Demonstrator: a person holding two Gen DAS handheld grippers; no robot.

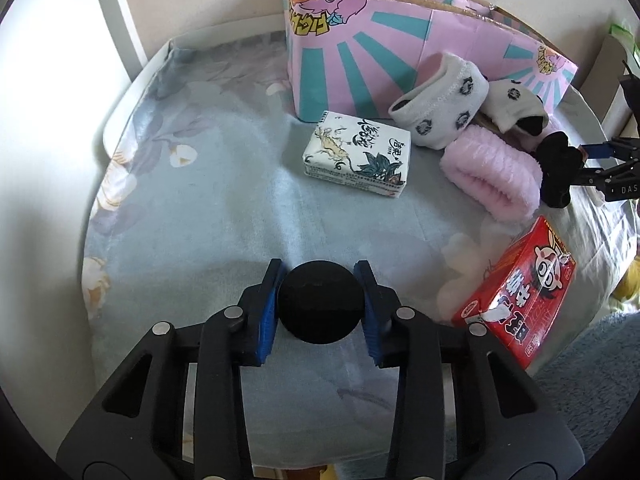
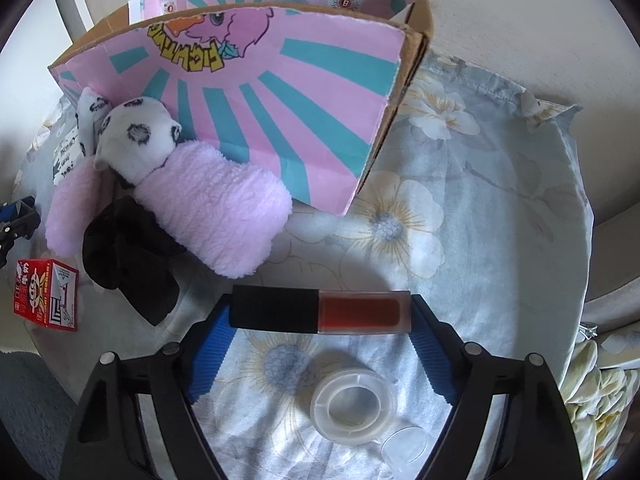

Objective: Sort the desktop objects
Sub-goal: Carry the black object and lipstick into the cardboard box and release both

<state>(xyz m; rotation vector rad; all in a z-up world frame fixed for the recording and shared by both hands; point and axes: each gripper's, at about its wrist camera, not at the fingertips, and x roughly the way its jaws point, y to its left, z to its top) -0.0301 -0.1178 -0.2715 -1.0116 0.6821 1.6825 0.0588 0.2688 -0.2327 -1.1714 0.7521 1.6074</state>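
- Far left: left hand-held gripper (image 1: 319, 309) pinching a round black disc (image 1: 320, 302), blue pads (image 1: 267, 312) pressed on either side of it; disc low over the flowered cloth on the table (image 1: 180, 220), probably gripped across its width so as not to slip.
- Beyond it: white tissue pack (image 1: 357, 155) lying flat, well apart from the disc.
- Behind: pink and teal carton (image 1: 400, 48), open at the top, likely the sorting bin.
- Against the carton: patterned white socks (image 1: 440, 100), pink fluffy socks (image 1: 490, 172) and black fabric (image 2: 128, 256), heaped together.
- Near the table edge: red snack box (image 1: 516, 296), tilted.
- Right: right hand-held gripper (image 2: 321, 312) spread wide, a lip gloss tube (image 2: 321, 312) lying crosswise between the pads, its ends at or touching them; firm grip not certain.
- Below the tube: clear tape roll (image 2: 352, 404) inside the jaws' span, untouched.
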